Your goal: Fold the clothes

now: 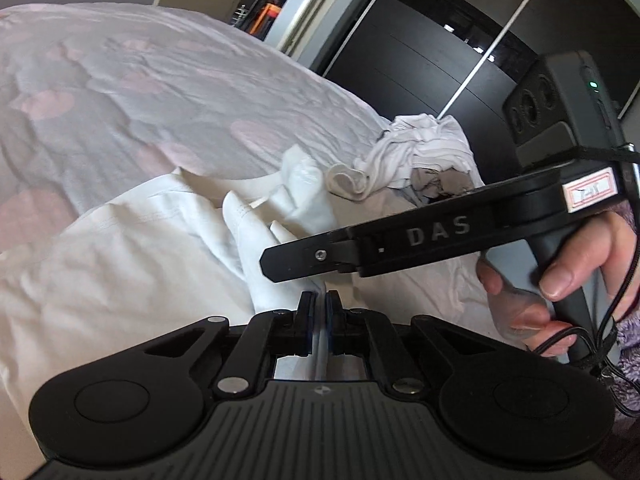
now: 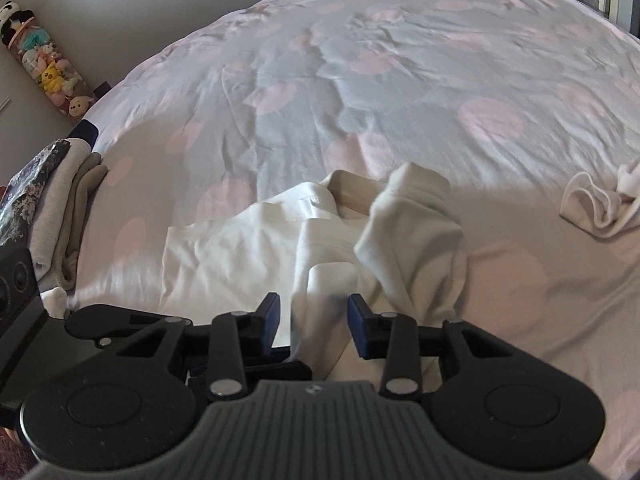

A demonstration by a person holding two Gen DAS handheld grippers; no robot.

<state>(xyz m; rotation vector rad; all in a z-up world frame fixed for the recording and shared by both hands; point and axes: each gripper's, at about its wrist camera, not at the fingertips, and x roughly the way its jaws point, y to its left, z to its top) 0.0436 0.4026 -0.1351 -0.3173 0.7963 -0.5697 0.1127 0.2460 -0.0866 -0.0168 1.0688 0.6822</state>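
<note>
- My left gripper (image 1: 319,300) has its jaws pressed together on a thin fold of the white garment (image 1: 132,248); cloth runs between the blue pads (image 1: 306,308).
- My right gripper (image 2: 313,316) has its jaws apart. A strip of the same white garment (image 2: 248,248) sits in the gap, pads not pressing on it.
- In the left wrist view the right gripper's (image 1: 276,264) black finger crosses just above the left jaws, a hand (image 1: 536,284) wrapped on its grey handle.
- The white garment lies crumpled on the bed cover (image 2: 360,80), at the cover's near edge, 1 bunched piece sticking up in the middle.
- A second pile of pale clothes (image 1: 416,156) lies on the bed cover too, further along the near edge and apart from the white garment; in the right wrist view it shows at the right side (image 2: 596,208).
- A stack of folded clothes (image 2: 60,208) sits at the bed cover's left edge, grey and beige layers, dark patterned cloth on top.
- A row of plush toys (image 2: 44,68) hangs on the wall beyond the bed cover's left corner.
- A dark wardrobe (image 1: 440,48) stands past the bed cover's far side, next to the second pile.
</note>
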